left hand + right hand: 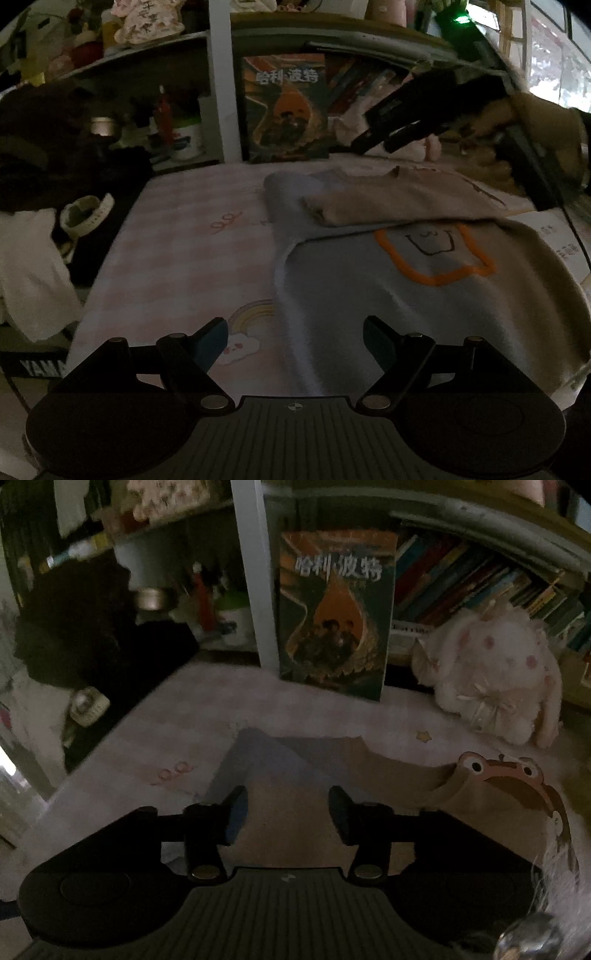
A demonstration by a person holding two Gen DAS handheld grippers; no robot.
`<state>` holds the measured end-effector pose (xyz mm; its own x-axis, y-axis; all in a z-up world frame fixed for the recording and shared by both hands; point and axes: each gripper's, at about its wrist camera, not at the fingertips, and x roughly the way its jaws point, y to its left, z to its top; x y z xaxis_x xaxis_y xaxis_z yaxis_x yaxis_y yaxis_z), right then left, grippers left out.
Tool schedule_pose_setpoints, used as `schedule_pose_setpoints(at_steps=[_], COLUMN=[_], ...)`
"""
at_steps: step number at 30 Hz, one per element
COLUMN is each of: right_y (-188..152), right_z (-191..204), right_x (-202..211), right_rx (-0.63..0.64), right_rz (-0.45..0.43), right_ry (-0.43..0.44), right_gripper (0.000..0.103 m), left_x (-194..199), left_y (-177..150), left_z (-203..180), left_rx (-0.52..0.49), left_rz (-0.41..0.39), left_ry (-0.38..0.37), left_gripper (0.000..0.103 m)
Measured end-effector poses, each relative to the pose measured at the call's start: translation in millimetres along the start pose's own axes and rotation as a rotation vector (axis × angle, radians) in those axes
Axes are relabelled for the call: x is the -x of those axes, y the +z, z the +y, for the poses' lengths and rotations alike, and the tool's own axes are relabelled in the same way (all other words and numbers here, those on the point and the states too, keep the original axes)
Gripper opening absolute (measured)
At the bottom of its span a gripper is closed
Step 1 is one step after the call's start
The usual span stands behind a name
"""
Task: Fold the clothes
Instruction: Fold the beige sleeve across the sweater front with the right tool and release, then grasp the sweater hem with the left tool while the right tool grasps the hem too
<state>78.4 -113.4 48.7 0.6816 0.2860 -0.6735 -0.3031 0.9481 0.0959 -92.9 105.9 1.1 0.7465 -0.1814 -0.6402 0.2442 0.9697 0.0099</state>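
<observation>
Left gripper (295, 341) hangs low at the near edge of the pale sweater (424, 295) with its jaws wide apart and nothing between them, the garment spread on the pink sheet (184, 258) with the orange outline (436, 254) face up. Farther back a tan sleeve (399, 201) lies folded across the chest, and the right gripper (284, 814) hovers above it, jaws parted and empty. The risk, I'd say: pinch only the top layer and that sleeve slides off, or the sheet bunches up beneath.
</observation>
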Motion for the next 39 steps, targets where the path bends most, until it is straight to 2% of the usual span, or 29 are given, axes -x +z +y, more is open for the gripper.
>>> schedule_pose_setpoints(at_steps=[6,13,16,20,23,25,27,28,29,31,33,35,38,39], right_y=[-32.2,-132.1,-167.8,-200.0,-211.4,-214.1,-211.7,-210.0,-208.4,-204.6,-197.6,-193.2,-197.8,-201.7], right_z=[-25.7,-72.1,-84.9,-92.5,-91.6,-88.1,-85.9,-86.4,-86.8,-86.9,-80.7,-77.4,-86.0,-90.7], right_x=[46.8,112.3,137.4,151.8,148.8,147.4,147.6,147.7,147.8,149.7,163.9,176.6,171.6,167.6], right_rx=[-0.057,-0.223,-0.314,-0.412,-0.458,-0.441,-0.397,-0.386,-0.375,-0.348,-0.298,-0.267,-0.293,-0.314], right_rz=[-0.012,0.119,0.151,0.174,0.185,0.184,0.188,0.184,0.18,0.163,0.075,0.005,0.051,0.076], right_ry=[-0.046,-0.245,-0.277,-0.251,-0.197,-0.19,-0.192,-0.185,-0.178,-0.163,-0.139,-0.107,-0.104,-0.103], right_gripper=[0.052,0.052,0.052,0.052,0.051,0.049,0.034,0.015,0.013,0.013,0.013,0.013,0.013,0.013], left_x=[-11.1,-21.7,-26.0,-27.4,-27.1,-28.2,-32.3,-30.8,-28.3,-13.8,-0.1,-1.7,-11.8,-13.1], left_y=[-1.3,-9.5,-13.1,-17.9,-18.5,-17.4,-16.0,-13.8,-11.2,-2.4,4.3,5.0,-3.9,-7.1], left_z=[9.9,24.6,31.0,40.7,37.3,33.2,28.4,23.1,17.0,-3.8,-19.0,-22.2,-15.7,-13.1], left_rx=[0.049,0.141,0.185,0.343,0.37,0.393,0.434,0.421,0.4,0.291,0.232,0.236,0.291,0.312], left_rz=[0.048,0.13,0.164,0.172,0.164,0.173,0.194,0.186,0.174,0.106,0.049,0.065,0.131,0.146], left_ry=[-0.037,-0.073,-0.088,-0.099,-0.055,-0.052,-0.076,-0.06,-0.044,-0.008,-0.002,0.01,0.052,0.045], left_gripper=[0.083,0.08,0.077,0.065,0.052,0.022,0.004,0.004,0.004,0.004,0.004,0.005,0.007,0.011])
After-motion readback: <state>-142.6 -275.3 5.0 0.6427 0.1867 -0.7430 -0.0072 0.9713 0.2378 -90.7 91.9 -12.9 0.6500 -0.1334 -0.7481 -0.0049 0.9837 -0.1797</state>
